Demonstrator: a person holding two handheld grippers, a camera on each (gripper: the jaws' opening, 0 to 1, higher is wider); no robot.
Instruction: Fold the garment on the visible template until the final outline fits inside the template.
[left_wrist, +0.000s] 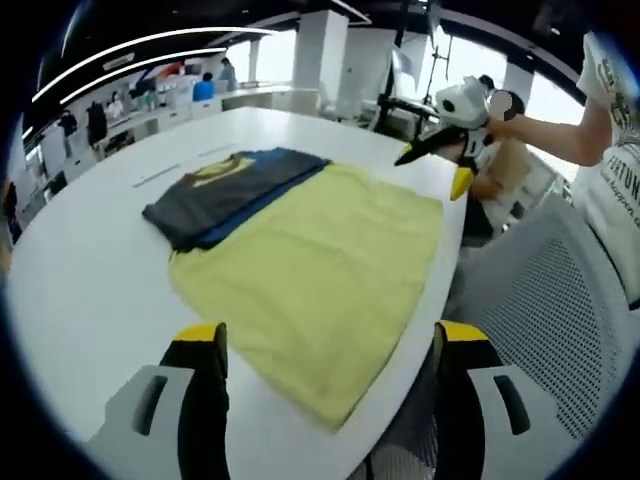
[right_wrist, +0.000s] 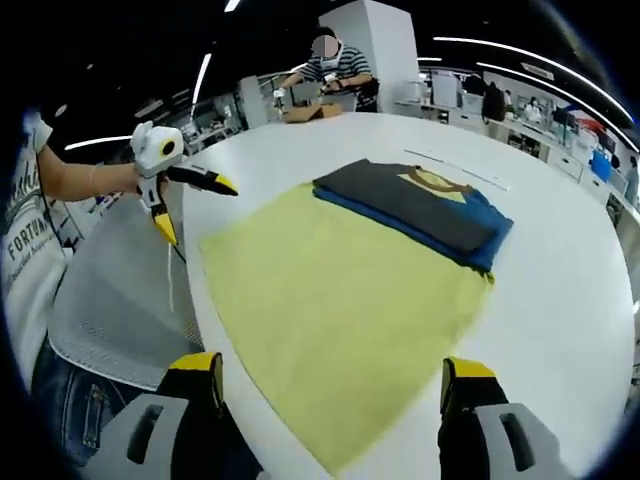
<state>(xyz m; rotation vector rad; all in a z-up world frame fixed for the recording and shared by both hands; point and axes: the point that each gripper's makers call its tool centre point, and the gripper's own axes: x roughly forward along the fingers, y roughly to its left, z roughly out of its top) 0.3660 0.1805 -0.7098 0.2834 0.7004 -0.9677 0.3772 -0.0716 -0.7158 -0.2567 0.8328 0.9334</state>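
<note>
A folded dark grey and blue garment (left_wrist: 235, 190) (right_wrist: 415, 205) with a yellow print lies at the far corner of the pale yellow template sheet (left_wrist: 320, 270) (right_wrist: 340, 300), partly over its edge. The sheet is spread flat on the white table (left_wrist: 80, 280) (right_wrist: 570, 300). My left gripper (left_wrist: 330, 345) hovers open over the sheet's near edge with nothing between its jaws, and it appears held in the air off the table's side (right_wrist: 200, 213). My right gripper (right_wrist: 330, 368) is open and holds nothing too. It is seen raised beyond the table edge (left_wrist: 432, 172).
A grey mesh chair (left_wrist: 540, 300) (right_wrist: 110, 290) stands against the table edge beside the sheet. The person holding the grippers stands by it in a white lettered shirt (left_wrist: 610, 150). Another person (right_wrist: 335, 65) sits at the table's far end. Desks and shelves fill the background.
</note>
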